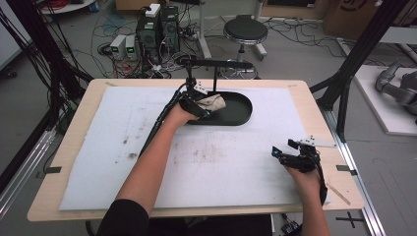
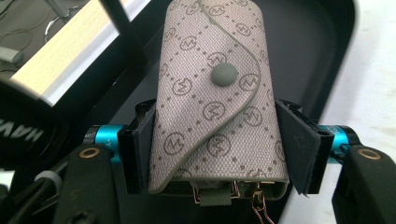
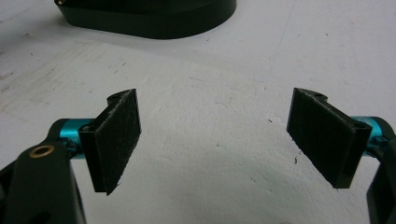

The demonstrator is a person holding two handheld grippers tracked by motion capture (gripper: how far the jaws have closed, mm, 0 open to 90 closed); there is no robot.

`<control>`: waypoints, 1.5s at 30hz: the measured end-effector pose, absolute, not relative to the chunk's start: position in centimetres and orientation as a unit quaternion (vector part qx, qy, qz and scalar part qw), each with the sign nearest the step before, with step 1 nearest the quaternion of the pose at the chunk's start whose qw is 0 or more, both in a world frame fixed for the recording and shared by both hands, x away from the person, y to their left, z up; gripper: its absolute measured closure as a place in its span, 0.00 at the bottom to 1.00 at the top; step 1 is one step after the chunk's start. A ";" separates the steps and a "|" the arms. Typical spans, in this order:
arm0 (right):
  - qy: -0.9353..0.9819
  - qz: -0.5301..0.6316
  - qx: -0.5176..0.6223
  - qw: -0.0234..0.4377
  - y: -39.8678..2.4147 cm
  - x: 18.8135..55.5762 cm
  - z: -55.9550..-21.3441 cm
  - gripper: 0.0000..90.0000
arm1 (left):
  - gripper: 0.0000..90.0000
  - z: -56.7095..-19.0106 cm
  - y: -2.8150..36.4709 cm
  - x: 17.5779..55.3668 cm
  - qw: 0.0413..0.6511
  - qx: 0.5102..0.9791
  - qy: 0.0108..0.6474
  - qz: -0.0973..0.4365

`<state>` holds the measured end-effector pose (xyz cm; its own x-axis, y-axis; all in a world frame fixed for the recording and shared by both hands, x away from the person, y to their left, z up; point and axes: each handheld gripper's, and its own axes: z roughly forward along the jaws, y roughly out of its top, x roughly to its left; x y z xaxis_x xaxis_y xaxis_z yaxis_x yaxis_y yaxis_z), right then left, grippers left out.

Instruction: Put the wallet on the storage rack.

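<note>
Right gripper (image 1: 287, 152) near table (image 1: 74, 147) edge, jaws wide apart, nothing between them, over white mat (image 1: 236, 167). Farther out, left gripper (image 1: 199, 105) clamped on beige monogram pouch (image 2: 215, 102), pads pressing both sides, held over black tray (image 1: 241, 110) at its left end.

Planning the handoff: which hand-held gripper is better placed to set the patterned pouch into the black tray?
Left. The left hand-held gripper already clamps the pouch above the tray; the right hand-held gripper is open, empty, farther off.
</note>
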<state>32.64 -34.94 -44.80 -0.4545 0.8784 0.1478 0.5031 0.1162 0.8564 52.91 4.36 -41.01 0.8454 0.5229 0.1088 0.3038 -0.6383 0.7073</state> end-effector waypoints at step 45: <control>0.725 0.454 0.473 0.211 -34.4 32.5 -44.6 0.20 | 0.22 -38.5 10.2 49.5 0.433 0.847 0.279 0.130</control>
<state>32.46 -34.42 -44.59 -0.4630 0.8776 0.1244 0.4948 0.1395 0.8577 49.53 10.24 -38.50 0.8108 0.5850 -0.0199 0.3591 -0.4703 0.8061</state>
